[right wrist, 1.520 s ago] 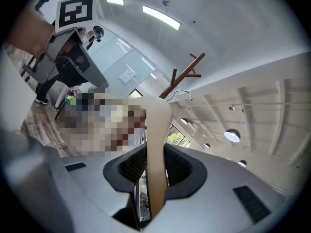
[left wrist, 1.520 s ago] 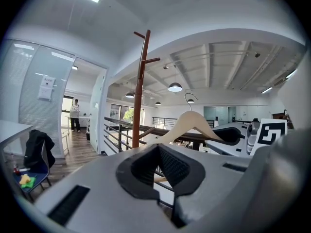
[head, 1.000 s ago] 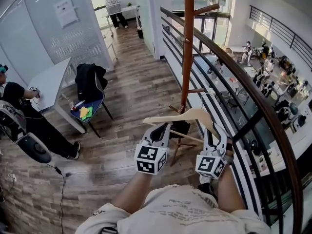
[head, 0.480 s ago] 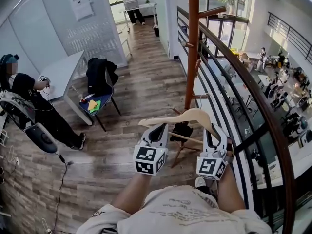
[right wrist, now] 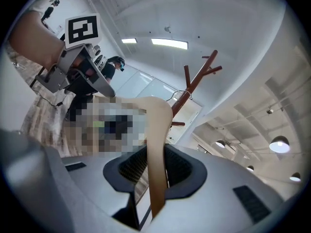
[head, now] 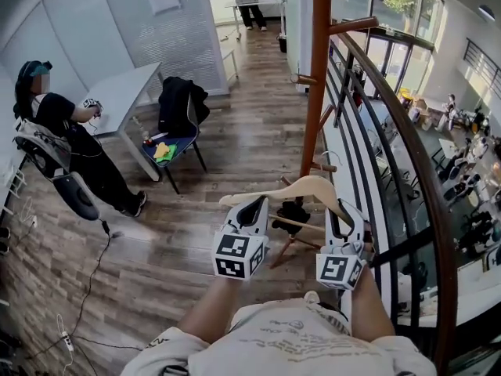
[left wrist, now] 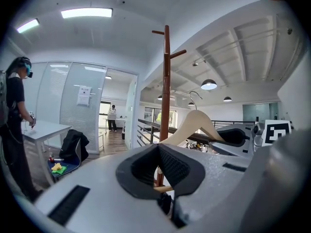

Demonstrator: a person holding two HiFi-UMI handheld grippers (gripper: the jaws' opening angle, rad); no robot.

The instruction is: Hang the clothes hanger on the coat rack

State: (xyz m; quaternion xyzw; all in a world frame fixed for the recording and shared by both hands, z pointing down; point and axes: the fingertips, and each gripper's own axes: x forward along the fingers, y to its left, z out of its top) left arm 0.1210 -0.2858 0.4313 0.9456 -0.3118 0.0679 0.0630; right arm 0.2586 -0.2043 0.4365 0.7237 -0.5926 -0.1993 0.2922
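Observation:
A pale wooden hanger [head: 310, 187] with a metal hook is held level in front of me, just short of the tall red-brown coat rack [head: 317, 77]. My left gripper [head: 252, 207] is shut on the hanger's left end, and my right gripper [head: 344, 214] is shut on its right arm. In the left gripper view the jaws [left wrist: 159, 166] close round the hanger's tip, with the hook [left wrist: 194, 98] beside the rack pole [left wrist: 166, 91] and its pegs. In the right gripper view the hanger arm [right wrist: 155, 130] runs up between the pads [right wrist: 156, 171] toward the rack [right wrist: 194, 84].
A dark curved railing [head: 407, 171] borders the right side, with a lower floor beyond it. The rack's splayed wooden feet [head: 293, 237] stand just ahead. On the left are a chair with a black jacket [head: 182, 108], a white table [head: 129, 92] and a person [head: 59, 124].
Both grippers keep their hold on the hanger. The view has swung left: the person, table and chair have slid toward the centre, and the rack pole stands larger and slightly further right.

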